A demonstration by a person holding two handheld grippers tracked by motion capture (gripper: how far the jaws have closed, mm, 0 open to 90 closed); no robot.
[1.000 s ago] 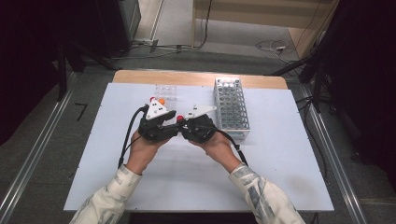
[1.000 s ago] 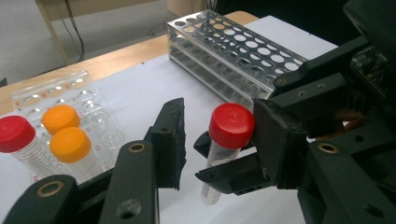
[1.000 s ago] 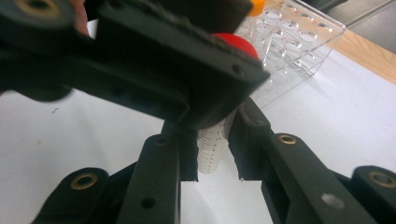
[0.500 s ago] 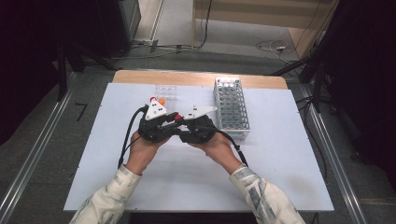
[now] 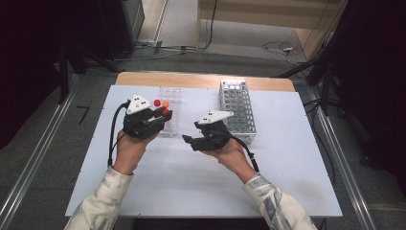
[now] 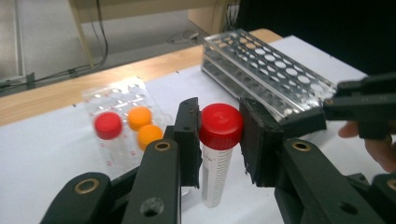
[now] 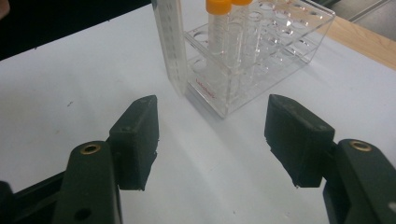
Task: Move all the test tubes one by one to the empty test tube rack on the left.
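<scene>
Red-capped tube (image 6: 217, 149): clamped at the cap by the left gripper (image 6: 219, 135), handover done; right gripper (image 7: 212, 135) jaws just spread wide, nothing between. Clear rack (image 6: 122, 122) beyond left gripper; racking remains

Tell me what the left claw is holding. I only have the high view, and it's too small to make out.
Observer: The left claw has just been closing and is shut on a red-capped tube. Its pads press the sides of the cap.
Operator: And the right claw?
Observer: The right claw has just been opening. Nothing is between its pads, with the white table beneath.
Operator: How do the tubes sit in the clear rack?
Observer: In the clear rack, the orange-capped tubes stand upright. The holes at the corner nearest the right claw look empty.
</scene>
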